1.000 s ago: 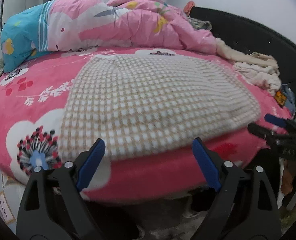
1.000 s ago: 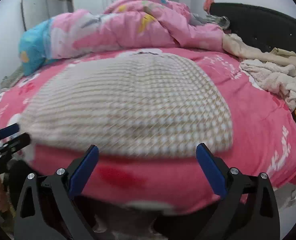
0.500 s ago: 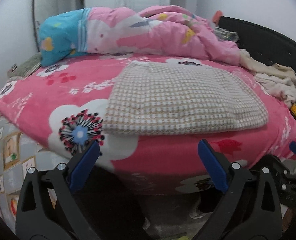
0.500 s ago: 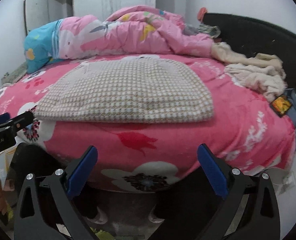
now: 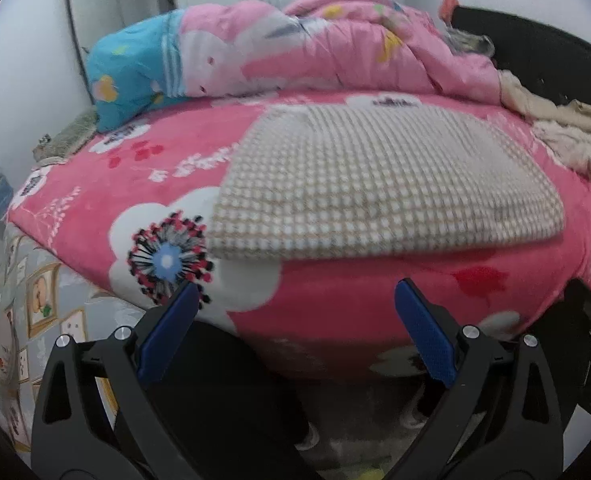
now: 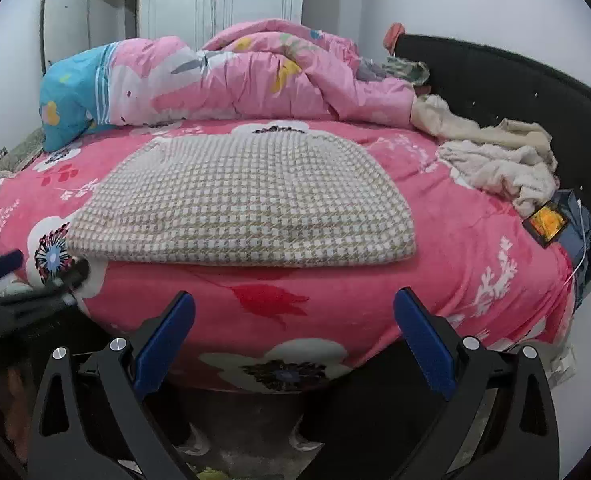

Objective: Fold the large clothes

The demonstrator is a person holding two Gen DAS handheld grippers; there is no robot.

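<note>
A beige and white checked garment [image 5: 379, 184] lies folded flat as a rectangle on the pink flowered bed [image 5: 335, 304]; it also shows in the right wrist view [image 6: 247, 200]. My left gripper [image 5: 295, 300] is open and empty, held in front of the bed's near edge, below the garment. My right gripper [image 6: 293, 310] is open and empty, also off the bed's near edge. The left gripper shows at the left of the right wrist view [image 6: 27, 280].
A pink quilt [image 6: 255, 80] and a blue pillow [image 6: 71, 104] lie at the back. A cream heap of clothes [image 6: 499, 160] lies at the right by the black headboard [image 6: 515, 84]. A phone [image 6: 547, 222] lies at the right edge.
Both grippers have drawn back from the garment's near edge, off the bed. The garment stays folded on the bed. Both stay open.
</note>
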